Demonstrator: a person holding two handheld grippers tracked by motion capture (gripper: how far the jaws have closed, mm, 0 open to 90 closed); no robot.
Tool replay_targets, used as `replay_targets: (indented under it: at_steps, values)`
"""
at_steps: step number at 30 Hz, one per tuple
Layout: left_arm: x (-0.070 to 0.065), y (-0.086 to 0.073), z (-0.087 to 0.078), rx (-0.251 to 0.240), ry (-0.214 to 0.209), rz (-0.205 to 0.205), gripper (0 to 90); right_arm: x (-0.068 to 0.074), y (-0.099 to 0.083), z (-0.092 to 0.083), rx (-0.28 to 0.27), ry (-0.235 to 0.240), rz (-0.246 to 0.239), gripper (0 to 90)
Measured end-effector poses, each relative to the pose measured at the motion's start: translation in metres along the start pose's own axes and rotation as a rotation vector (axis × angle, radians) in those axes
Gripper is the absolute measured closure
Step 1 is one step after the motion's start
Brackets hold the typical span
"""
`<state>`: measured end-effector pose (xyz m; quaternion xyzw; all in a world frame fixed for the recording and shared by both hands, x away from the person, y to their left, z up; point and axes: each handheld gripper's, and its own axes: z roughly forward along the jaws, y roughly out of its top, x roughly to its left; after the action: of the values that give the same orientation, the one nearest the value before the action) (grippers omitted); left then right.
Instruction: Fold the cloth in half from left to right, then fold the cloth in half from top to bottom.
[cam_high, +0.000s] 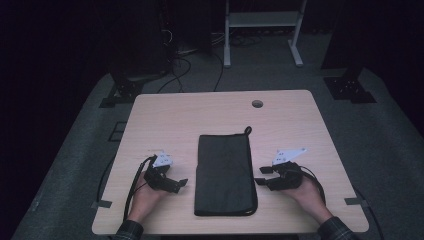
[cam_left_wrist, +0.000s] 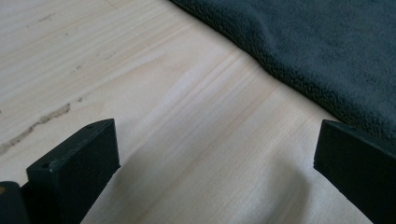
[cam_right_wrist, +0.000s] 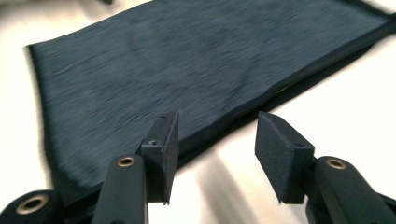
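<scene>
The folded dark fleece cloth (cam_high: 225, 174) lay flat mid-table between both hands, the left gripper (cam_high: 181, 183) and right gripper (cam_high: 260, 181) gaping empty beside its edges, so folding looked finished, with only withdrawal remaining.

Your high view keeps the table (cam_high: 220, 115) evenly lit against a near-black room, while your right gripper view smears the dark fabric pouch (cam_right_wrist: 187, 70) with motion blur and bleaches the wood.

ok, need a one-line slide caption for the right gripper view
Right gripper, jaws open and empty, aimed at the edge of a folded dark cloth lying flat on the wooden table.
</scene>
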<state>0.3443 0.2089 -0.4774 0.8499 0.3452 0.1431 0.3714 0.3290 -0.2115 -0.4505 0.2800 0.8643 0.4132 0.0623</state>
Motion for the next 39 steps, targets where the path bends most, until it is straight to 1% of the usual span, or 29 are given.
replay_targets:
  at_steps: [2,3,5,6,8,9,10,11,12,13,14,15,17,19,20,22,23,24,25,27,28,30,31,32,33,35,36,37,39]
  values:
    - [0.002,0.003,0.000,-0.008,-0.006,-0.004,0.0,-0.007,0.005,0.003,-0.008,-0.032,-0.004,45.9]
    - [0.002,0.004,0.001,-0.013,-0.007,-0.004,0.0,-0.009,0.007,0.004,-0.020,-0.044,0.002,45.3]
    - [0.004,0.009,0.002,-0.012,-0.016,-0.008,0.0,-0.016,0.012,0.007,-0.015,-0.063,0.007,43.1]
    - [0.006,0.012,0.004,-0.017,-0.017,-0.003,0.0,-0.018,0.014,0.009,-0.019,-0.072,0.011,42.7]
    - [0.009,0.016,0.006,-0.027,-0.021,-0.010,0.0,-0.024,0.018,0.012,-0.046,-0.083,0.027,42.6]
    - [0.011,0.019,0.007,-0.037,-0.029,-0.015,0.0,-0.028,0.020,0.015,-0.037,-0.082,0.035,41.0]
    - [0.012,0.021,0.008,-0.039,-0.036,-0.021,0.6,-0.031,0.023,0.018,-0.025,-0.097,0.036,40.5]
    - [0.013,0.024,0.010,-0.040,-0.037,-0.015,1.9,-0.033,0.025,0.019,-0.037,-0.113,0.036,40.5]
    - [0.014,0.026,0.012,-0.040,-0.043,-0.016,2.4,-0.036,0.027,0.020,-0.061,-0.127,0.047,40.5]
    - [0.015,0.029,0.013,-0.045,-0.041,-0.012,3.5,-0.039,0.029,0.023,-0.053,-0.129,0.056,39.3]
    - [0.015,0.032,0.015,-0.051,-0.044,-0.013,4.1,-0.042,0.032,0.025,-0.038,-0.145,0.053,38.9]
    - [0.017,0.035,0.016,-0.048,-0.048,-0.009,4.8,-0.045,0.034,0.026,-0.047,-0.166,0.049,39.1]
    - [0.018,0.041,0.019,-0.055,-0.048,-0.004,5.8,-0.052,0.040,0.029,-0.060,-0.168,0.073,39.2]
    - [0.020,0.047,0.021,-0.063,-0.058,0.000,8.4,-0.057,0.045,0.031,-0.075,-0.184,0.074,39.2]
    - [0.021,0.051,0.023,-0.063,-0.059,0.005,8.5,-0.060,0.047,0.033,-0.068,-0.178,0.082,39.2]
    - [0.022,0.056,0.026,-0.068,-0.058,0.015,9.8,-0.065,0.051,0.037,-0.066,-0.193,0.074,39.3]
    - [0.023,0.060,0.028,-0.076,-0.058,0.019,13.3,-0.068,0.054,0.039,-0.064,-0.187,0.074,39.4]
    - [0.023,0.062,0.029,-0.076,-0.057,0.018,13.5,-0.071,0.056,0.041,-0.059,-0.187,0.080,39.4]
    - [0.024,0.066,0.032,-0.081,-0.054,0.015,13.5,-0.072,0.057,0.042,-0.058,-0.190,0.074,39.4]
    - [0.027,0.072,0.037,-0.077,-0.057,0.022,13.8,-0.076,0.061,0.046,-0.063,-0.185,0.083,39.2]
    - [0.028,0.075,0.039,-0.077,-0.054,0.023,13.8,-0.078,0.063,0.048,-0.062,-0.187,0.079,39.1]
    - [0.032,0.083,0.045,-0.086,-0.061,0.010,13.8,-0.081,0.067,0.052,-0.064,-0.189,0.081,38.8]
    - [0.034,0.086,0.047,-0.084,-0.062,0.012,13.9,-0.083,0.068,0.054,-0.060,-0.189,0.082,38.8]
    - [0.035,0.090,0.050,-0.085,-0.060,0.018,14.9,-0.085,0.070,0.056,-0.060,-0.191,0.079,38.8]
    - [0.037,0.094,0.052,-0.089,-0.055,0.014,16.0,-0.086,0.072,0.058,-0.058,-0.189,0.082,38.8]
    - [0.041,0.100,0.057,-0.092,-0.048,0.016,16.0,-0.090,0.075,0.062,-0.056,-0.194,0.076,38.8]
    - [0.044,0.102,0.059,-0.092,-0.046,0.016,16.3,-0.091,0.076,0.064,-0.055,-0.194,0.080,38.7]
    - [0.046,0.104,0.061,-0.097,-0.044,0.014,19.3,-0.093,0.076,0.066,-0.052,-0.197,0.085,38.7]
    - [0.049,0.107,0.067,-0.096,-0.026,0.013,21.1,-0.098,0.077,0.070,-0.050,-0.200,0.092,38.5]
